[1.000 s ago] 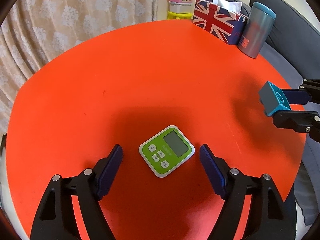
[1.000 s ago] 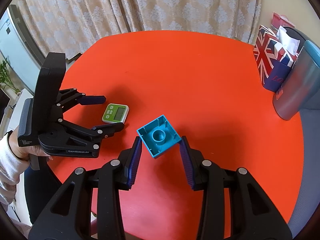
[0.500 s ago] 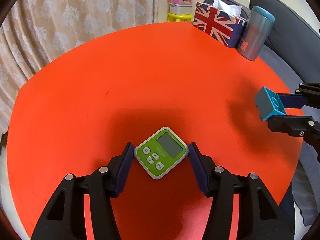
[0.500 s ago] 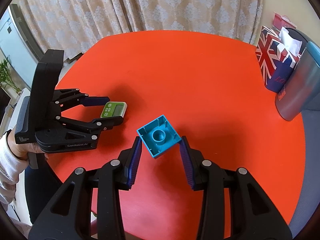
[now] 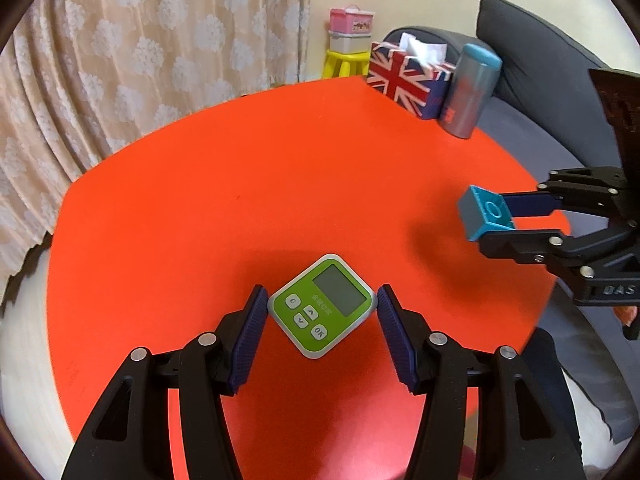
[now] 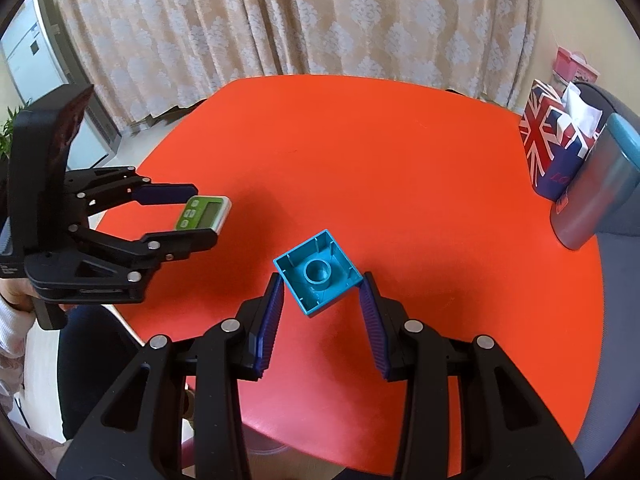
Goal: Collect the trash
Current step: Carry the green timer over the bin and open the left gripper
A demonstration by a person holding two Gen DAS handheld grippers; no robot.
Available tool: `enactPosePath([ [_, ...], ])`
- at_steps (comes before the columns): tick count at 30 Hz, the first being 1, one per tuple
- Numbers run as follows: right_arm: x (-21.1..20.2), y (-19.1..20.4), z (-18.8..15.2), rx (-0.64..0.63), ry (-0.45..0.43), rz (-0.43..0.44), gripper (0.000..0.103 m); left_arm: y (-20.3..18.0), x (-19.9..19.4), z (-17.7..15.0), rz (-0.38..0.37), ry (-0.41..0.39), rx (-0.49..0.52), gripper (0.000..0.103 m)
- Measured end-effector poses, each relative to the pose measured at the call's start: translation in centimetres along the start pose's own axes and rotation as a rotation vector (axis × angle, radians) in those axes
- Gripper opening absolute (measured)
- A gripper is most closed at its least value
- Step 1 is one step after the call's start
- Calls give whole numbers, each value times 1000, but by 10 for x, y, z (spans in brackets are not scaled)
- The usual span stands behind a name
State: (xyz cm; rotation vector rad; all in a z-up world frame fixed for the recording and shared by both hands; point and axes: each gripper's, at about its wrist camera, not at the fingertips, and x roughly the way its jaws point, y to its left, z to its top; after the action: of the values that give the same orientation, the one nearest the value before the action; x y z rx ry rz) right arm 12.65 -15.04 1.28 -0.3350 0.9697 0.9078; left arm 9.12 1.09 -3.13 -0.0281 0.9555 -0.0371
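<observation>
A green and white digital timer (image 5: 322, 306) sits between the pads of my left gripper (image 5: 320, 300), which is shut on it and holds it above the red round table (image 5: 240, 184). The timer also shows in the right wrist view (image 6: 204, 212), lifted off the table in the left gripper (image 6: 196, 216). My right gripper (image 6: 320, 284) is shut on a blue hollow toy block (image 6: 318, 276), open side facing the camera, held over the table's near edge. The block also shows in the left wrist view (image 5: 482, 216) at the right.
A Union Jack tissue box (image 5: 408, 76) and a grey-blue tumbler (image 5: 468, 92) stand at the table's far right edge. A dark sofa (image 5: 560, 80) lies behind them. Stacked small boxes on a yellow stool (image 5: 348, 44) stand by the curtain (image 5: 120, 60).
My left gripper closed from wide open onto the timer and lifted it off the table. My right gripper kept hold of the blue block, nearly still.
</observation>
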Motion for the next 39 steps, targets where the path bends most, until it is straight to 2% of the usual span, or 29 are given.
enactPosePath([
  [9, -28, 33, -25, -43, -25, 30, 39, -11, -52, -31, -14, -55, 2, 55],
  [21, -52, 76, -67, -99, -13, 77, 39, -30, -85, -81, -22, -56, 15, 55],
  [31, -53, 88, -109, -94, 18, 91, 39, -50, -79, -129, -60, -5, 12, 55],
  [39, -52, 92, -129, -86, 26, 94, 39, -58, -70, -147, -72, 11, 2, 55],
])
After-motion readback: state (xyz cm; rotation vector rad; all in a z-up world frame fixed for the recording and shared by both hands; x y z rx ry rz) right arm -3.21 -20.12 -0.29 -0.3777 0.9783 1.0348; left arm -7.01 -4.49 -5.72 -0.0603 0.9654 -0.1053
